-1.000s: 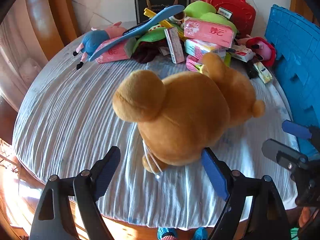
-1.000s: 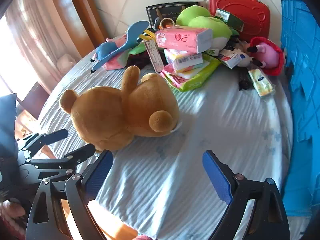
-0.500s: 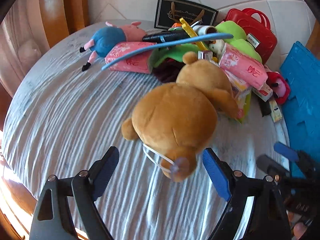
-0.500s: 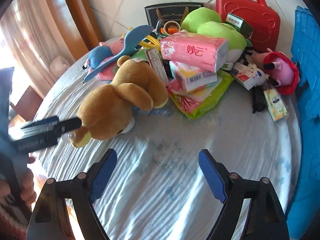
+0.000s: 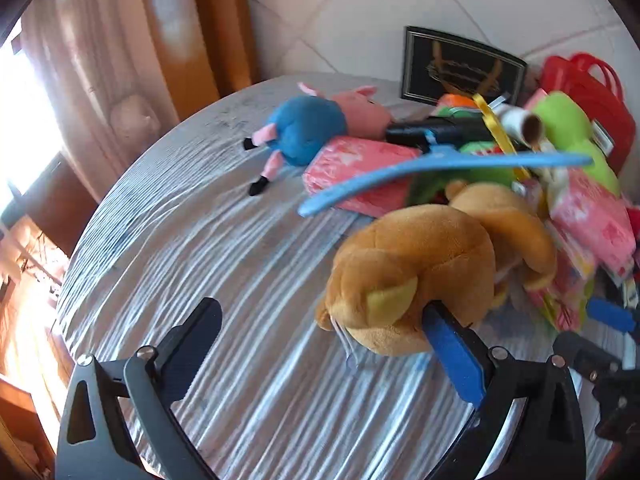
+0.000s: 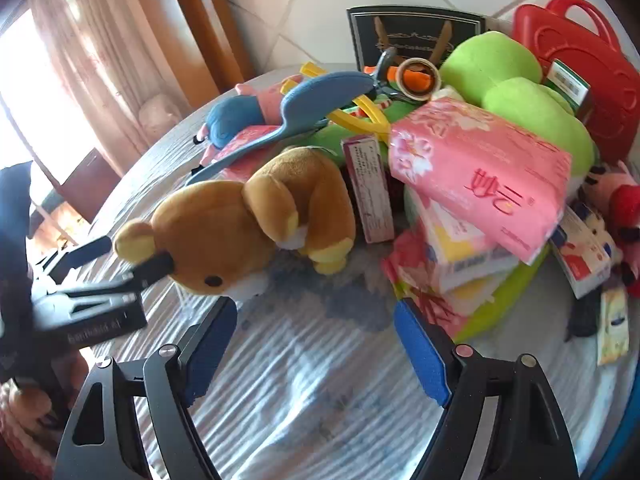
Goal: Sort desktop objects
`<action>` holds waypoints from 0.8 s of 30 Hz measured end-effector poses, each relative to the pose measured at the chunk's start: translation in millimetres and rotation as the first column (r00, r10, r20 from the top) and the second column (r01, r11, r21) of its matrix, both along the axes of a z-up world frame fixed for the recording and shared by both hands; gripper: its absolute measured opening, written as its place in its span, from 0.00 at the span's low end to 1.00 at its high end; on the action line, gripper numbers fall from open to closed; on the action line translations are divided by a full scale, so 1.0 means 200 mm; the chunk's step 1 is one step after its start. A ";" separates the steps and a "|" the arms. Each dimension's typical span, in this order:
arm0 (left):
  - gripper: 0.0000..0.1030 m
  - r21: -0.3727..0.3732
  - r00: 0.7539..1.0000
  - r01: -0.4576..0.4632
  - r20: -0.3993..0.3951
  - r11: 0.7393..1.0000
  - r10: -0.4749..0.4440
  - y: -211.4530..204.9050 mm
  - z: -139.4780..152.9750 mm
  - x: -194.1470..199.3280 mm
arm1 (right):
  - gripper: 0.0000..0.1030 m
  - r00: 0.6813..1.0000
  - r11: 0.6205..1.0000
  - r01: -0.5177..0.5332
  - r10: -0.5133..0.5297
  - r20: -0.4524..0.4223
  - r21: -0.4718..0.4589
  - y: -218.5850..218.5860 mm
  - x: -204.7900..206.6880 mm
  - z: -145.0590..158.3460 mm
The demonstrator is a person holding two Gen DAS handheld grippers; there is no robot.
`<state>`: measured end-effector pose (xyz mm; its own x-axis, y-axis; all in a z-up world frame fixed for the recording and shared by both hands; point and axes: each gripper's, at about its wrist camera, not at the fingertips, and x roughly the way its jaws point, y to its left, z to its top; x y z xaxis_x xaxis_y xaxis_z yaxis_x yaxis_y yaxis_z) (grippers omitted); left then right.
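My left tongs (image 5: 320,344) are opening wide, one pad just touching the head of the brown teddy bear (image 5: 420,272) but gripping nothing. The bear lies on the counter (image 5: 180,240), its back against the pile of tissue packs (image 6: 480,172) and plush toys. My right tongs (image 6: 316,340) stand fairly wide and empty, narrowing slightly, just before the bear's face.

Brown plush bear (image 5: 416,276) (beside clutter)

A home: curtains (image 5: 80,80) by a sunlit window, plush toys (image 6: 248,224) on a cloth-covered table (image 5: 200,260)
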<state>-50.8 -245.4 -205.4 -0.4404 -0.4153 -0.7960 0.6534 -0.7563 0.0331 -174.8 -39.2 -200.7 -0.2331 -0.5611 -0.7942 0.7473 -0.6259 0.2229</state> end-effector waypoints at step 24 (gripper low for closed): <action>1.00 0.073 0.994 0.108 0.027 0.991 -0.110 0.08 -0.14 0.00 | 0.60 0.995 0.997 -0.077 0.076 0.064 0.005 -0.50 -0.23 -0.09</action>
<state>-51.1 -229.5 -234.2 -0.4549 -0.3079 -0.8356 0.5662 -0.8242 -0.0045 -220.6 -139.5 -219.3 -0.1386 -0.5697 -0.8100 0.7775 -0.5693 0.2673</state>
